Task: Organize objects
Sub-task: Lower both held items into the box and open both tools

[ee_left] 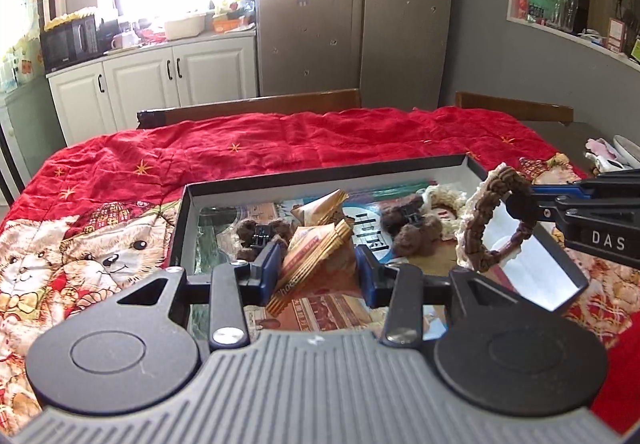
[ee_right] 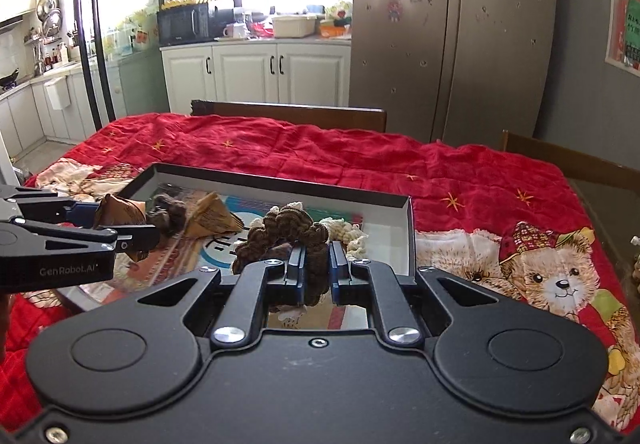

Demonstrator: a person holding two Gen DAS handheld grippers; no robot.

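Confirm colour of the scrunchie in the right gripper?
Brown scrunchie with a cream edge, clearest in the left wrist view.

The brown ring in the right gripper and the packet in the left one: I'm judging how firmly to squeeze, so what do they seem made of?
The brown ring looks like soft crocheted yarn, matte, with knobbly stitches and a cream edging; the right gripper pinches it.

The packet looks like thin, creased foil or plastic wrapper, slightly glossy with printing, in the left gripper; contents unknown.
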